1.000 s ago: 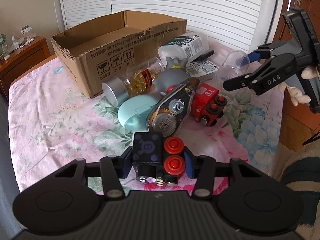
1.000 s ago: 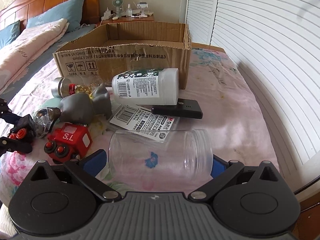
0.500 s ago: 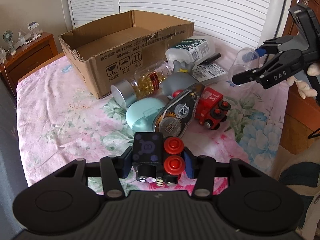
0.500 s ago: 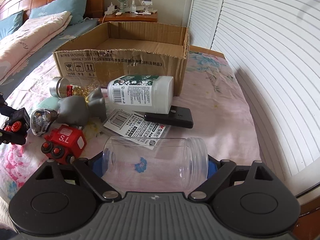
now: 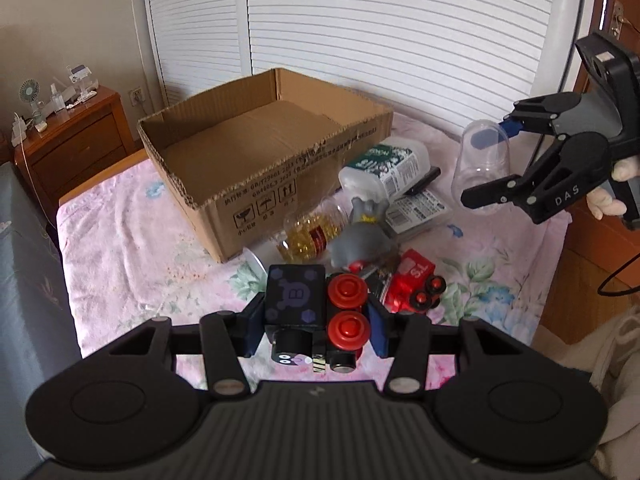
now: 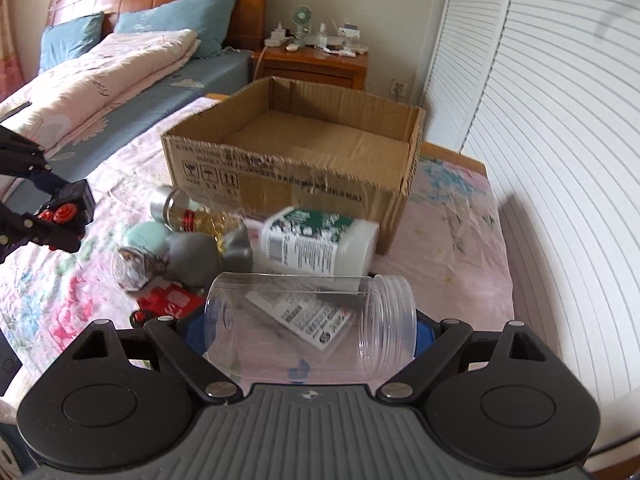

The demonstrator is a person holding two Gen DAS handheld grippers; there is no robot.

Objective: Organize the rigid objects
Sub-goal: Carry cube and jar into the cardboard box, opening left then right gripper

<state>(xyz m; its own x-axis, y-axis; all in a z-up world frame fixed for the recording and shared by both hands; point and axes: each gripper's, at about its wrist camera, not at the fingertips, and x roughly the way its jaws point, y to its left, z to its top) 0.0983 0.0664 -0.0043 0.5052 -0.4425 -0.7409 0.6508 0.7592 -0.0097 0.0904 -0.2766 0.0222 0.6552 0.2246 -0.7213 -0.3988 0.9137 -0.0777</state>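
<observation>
My left gripper (image 5: 316, 320) is shut on a black toy train car (image 5: 310, 304) with red wheels and holds it above the bed; it also shows in the right wrist view (image 6: 64, 216). My right gripper (image 6: 308, 330) is shut on a clear plastic jar (image 6: 310, 330), lying sideways between the pads and lifted off the bed; the jar also shows in the left wrist view (image 5: 482, 168). An open, empty cardboard box (image 5: 272, 152) stands beyond the pile; it also shows in the right wrist view (image 6: 296, 160).
On the floral sheet lie a white bottle (image 6: 320, 246), a capsule bottle (image 6: 188, 216), a grey figure (image 6: 200, 256), a red toy engine (image 5: 412, 284), a mint case (image 6: 144, 238), a tape dispenser (image 6: 132, 266) and a printed packet (image 5: 416, 212). A wooden nightstand (image 5: 68, 144) stands behind.
Both grippers have risen with their loads. The clear jar came up off the bed, the train car was lifted higher, and the box interior now shows.
</observation>
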